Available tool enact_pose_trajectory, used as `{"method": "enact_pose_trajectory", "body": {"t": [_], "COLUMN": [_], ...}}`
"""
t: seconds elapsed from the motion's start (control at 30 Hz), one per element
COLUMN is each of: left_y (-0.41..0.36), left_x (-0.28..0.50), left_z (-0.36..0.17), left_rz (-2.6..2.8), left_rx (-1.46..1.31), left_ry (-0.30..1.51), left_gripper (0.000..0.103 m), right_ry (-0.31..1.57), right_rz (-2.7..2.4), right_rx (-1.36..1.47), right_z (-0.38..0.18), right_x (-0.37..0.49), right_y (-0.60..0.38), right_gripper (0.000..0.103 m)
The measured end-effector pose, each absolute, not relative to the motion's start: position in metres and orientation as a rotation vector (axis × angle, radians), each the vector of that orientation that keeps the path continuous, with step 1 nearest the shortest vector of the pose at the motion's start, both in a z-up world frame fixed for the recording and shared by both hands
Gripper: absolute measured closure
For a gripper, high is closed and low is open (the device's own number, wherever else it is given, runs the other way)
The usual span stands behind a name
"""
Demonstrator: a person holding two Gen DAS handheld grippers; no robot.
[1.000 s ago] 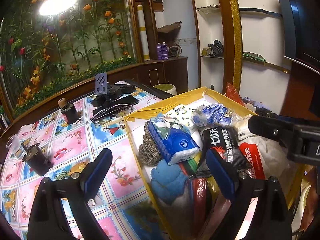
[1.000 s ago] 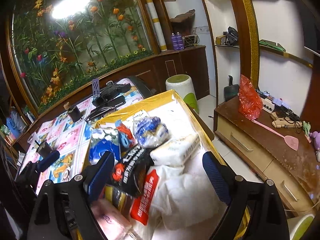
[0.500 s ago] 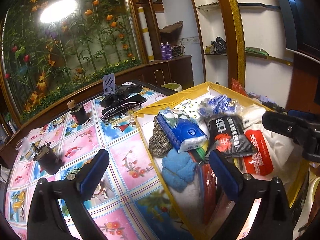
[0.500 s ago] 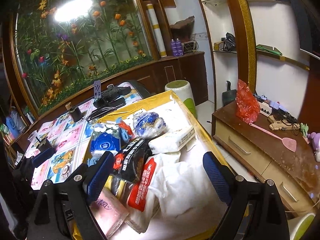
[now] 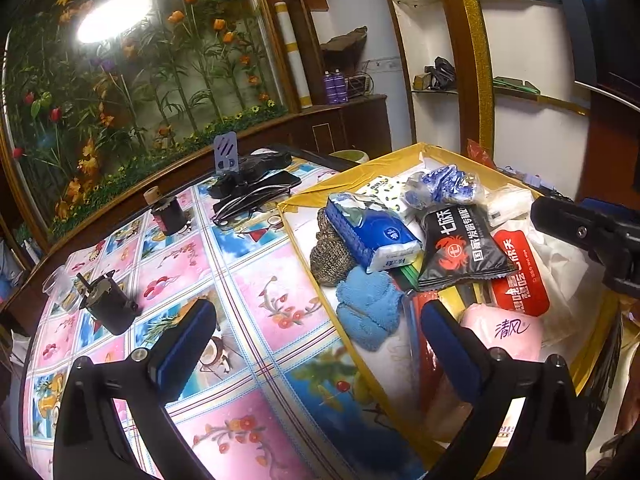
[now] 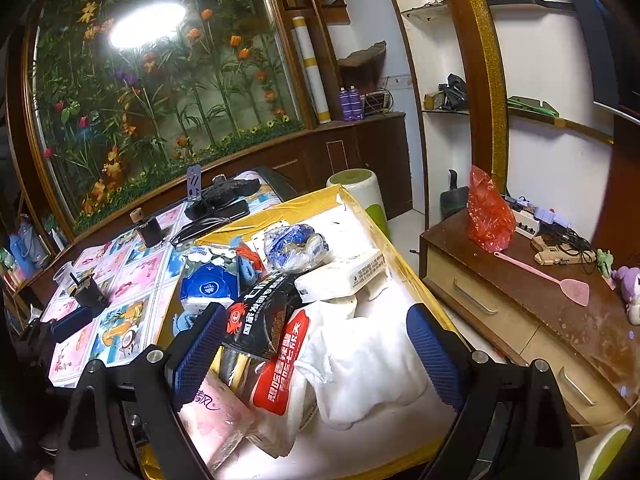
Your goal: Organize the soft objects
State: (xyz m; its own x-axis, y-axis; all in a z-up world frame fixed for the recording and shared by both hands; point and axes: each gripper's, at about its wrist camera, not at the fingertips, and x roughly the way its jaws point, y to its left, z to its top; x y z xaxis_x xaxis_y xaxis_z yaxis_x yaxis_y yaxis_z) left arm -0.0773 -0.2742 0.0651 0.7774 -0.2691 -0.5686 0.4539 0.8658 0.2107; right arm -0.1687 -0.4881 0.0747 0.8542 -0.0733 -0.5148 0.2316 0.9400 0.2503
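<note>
We find the left gripper [image 5: 316,334] at lower centre of its frame with jaws opening and nothing between them, straddling the yellow tray [image 5: 304,248] rim, and the right gripper [image 6: 316,350] spread wide and empty over the white cloth [image 6: 372,356]. The soft objects lie heaped in the tray at centre right: blue tissue pack [image 5: 370,236], black snack bag [image 5: 460,246], pink tissue pack [image 5: 506,332]. In our judgement, closing on this overlapping heap risks snagging two items or dragging the slick bag off the pile.

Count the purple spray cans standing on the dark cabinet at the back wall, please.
2. The purple spray cans stand side by side, touching or nearly so, on the dark cabinet, right of the white and yellow roll. Others may be hidden behind them.
</note>
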Motion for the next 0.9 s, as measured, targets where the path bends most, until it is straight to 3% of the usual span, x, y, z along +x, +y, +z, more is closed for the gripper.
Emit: {"method": "enact_pose_trajectory", "body": {"t": [0.9], "left_y": [-0.282], "left_x": [-0.085], "left_z": [0.068], "left_rz": [-0.31], "left_rx": [0.425], "left_ry": [0.515], "left_gripper": [0.001], "right_ry": [0.507], "right_rz": [-0.166], "right_rx": [0.309], "right_z": [0.075], "right_x": [-0.169], "right_y": [-0.487], "right_gripper": [0.009]}}
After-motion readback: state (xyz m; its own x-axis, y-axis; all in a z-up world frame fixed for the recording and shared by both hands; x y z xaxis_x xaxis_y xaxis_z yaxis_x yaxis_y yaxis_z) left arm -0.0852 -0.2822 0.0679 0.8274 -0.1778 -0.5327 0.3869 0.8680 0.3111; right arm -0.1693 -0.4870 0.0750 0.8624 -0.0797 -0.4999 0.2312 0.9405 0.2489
